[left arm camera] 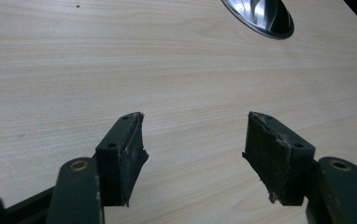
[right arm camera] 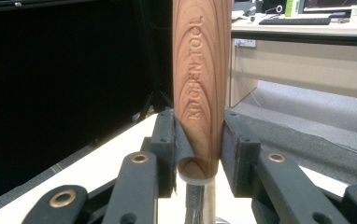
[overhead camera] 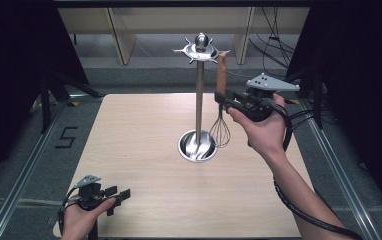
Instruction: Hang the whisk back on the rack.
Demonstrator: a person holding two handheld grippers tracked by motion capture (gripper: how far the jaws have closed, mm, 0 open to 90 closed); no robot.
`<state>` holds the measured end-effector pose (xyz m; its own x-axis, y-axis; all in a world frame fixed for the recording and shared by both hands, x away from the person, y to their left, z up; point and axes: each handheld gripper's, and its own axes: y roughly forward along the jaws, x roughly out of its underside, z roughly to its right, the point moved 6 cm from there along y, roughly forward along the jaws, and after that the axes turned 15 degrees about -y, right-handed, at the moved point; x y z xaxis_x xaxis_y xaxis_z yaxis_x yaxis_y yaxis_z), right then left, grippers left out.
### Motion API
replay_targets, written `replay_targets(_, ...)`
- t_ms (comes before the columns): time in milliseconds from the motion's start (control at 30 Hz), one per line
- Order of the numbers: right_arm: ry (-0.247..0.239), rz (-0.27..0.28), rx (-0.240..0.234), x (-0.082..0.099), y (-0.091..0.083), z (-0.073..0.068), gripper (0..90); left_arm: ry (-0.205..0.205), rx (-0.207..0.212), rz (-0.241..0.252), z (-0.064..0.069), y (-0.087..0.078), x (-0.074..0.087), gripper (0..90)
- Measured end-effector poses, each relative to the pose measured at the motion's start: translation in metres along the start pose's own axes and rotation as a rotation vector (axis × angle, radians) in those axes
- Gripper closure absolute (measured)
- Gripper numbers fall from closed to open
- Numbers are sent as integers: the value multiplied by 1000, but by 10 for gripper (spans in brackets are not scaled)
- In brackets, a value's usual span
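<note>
One table (overhead camera: 144,200) takes up most of the high view, pale wood, running from the lower edge up past mid-frame. At its centre stands a rack (overhead camera: 198,95): a steel post rising from a round dished base to a crown of hooks near the top of the frame. Just right of the post a whisk (overhead camera: 221,100) hangs upright, its wooden handle up beside the crown and its wire head down beside the base. The right gripper (overhead camera: 225,100) holds it from the right of centre; in the right gripper view the jaws are clamped on the lower end of the handle, one pad on each side, the metal neck below. Whether the whisk's top is on a hook cannot be told. The likely step is moving the whisk onto or off a hook, so the handle should stay vertical, the grip firm and low, and the wire head clear of the post while the top loop passes the hook tip. The left gripper (overhead camera: 114,194) rests at the lower left of the table, jaws apart and empty, well away from the rack.
</note>
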<state>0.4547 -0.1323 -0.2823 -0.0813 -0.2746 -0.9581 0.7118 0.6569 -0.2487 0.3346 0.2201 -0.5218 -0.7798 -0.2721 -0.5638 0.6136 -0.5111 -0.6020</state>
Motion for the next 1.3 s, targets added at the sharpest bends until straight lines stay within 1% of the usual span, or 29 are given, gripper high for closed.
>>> replay_targets(33, 22, -8, 0, 0, 0, -2, 699, -1, 1, 2, 0, 0, 0, 364)
replay_targets(67, 22, -8, 0, 0, 0, -2, 699, -1, 1, 2, 0, 0, 0, 364)
replay_targets(100, 0, -4, -3, 0, 2, -1, 699, -1, 0, 1, 0, 0, 0, 364)
replay_targets(133, -2, -4, -6, 0, 3, -1, 699, -2, 3, 3, 0, 1, 0, 364)
replay_targets(167, -2, -4, -6, 0, 3, -1, 699, -2, 3, 3, 0, 1, 0, 364)
replay_targets(200, 0, -9, 5, 0, 3, 0, 699, -1, 0, 1, 0, 0, 0, 364)
replay_targets(233, 4, -17, -3, 1, 4, 0, 699, 1, -3, 0, 0, 0, -1, 364)
replay_targets(300, 2, -16, -2, 1, 5, 0, 699, 0, -2, -2, 0, 0, 0, 364)
replay_targets(333, 9, -18, -5, 1, 7, 0, 699, -2, 2, 1, 0, 0, 0, 364)
replay_targets(367, -13, -10, 2, 1, 7, 2, 699, 0, 1, 0, 0, 0, 0, 364)
replay_targets(400, -2, -19, -3, 2, 8, 1, 699, 2, -1, 1, 0, 0, 0, 364)
replay_targets(467, 6, -20, -11, 2, 9, 0, 699, 1, -1, 1, 0, 0, 0, 365)
replay_targets(533, 7, -25, -7, 2, 11, 1, 699, 4, -2, -6, 0, 0, 0, 365)
replay_targets(567, 22, -32, -5, 3, 11, 0, 699, 2, -1, -3, 0, 0, 0, 364)
replay_targets(633, 15, -28, -8, 2, 12, 0, 699, 0, 1, 0, 0, 0, 0, 365)
replay_targets(667, -4, -20, -1, 2, 13, 2, 699, 3, 0, 0, 0, 0, 0, 365)
replay_targets(733, -4, -20, -5, 3, 15, 1, 699, 0, 2, 0, 0, 0, 0, 364)
replay_targets(800, -3, -17, 3, 3, 16, 1, 699, 0, 2, 1, 0, 0, 0, 365)
replay_targets(833, 13, -34, -3, 4, 16, 0, 698, 1, 3, 1, 1, 0, 0, 364)
replay_targets(867, -1, -30, -6, 4, 17, 1, 699, 1, 4, 1, 1, 0, 0, 364)
replay_targets(933, 11, -33, -11, 4, 18, 0, 699, 2, 4, -1, 1, 0, 0, 365)
replay_targets(1067, 7, -31, -5, 4, 21, 0, 698, 2, 3, -1, 0, -1, 0, 365)
replay_targets(1100, 14, -34, -1, 5, 21, 0, 697, 1, 4, 1, 1, 0, 0, 365)
replay_targets(1200, 2, -25, 4, 5, 23, 0, 695, 5, 2, -6, 0, 0, 0, 365)
replay_targets(1233, 0, -29, 9, 5, 23, 0, 694, 5, 2, -6, 0, 0, 0, 364)
replay_targets(1300, -30, -31, 21, 6, 24, 1, 682, 4, 8, -2, 0, 1, 0, 365)
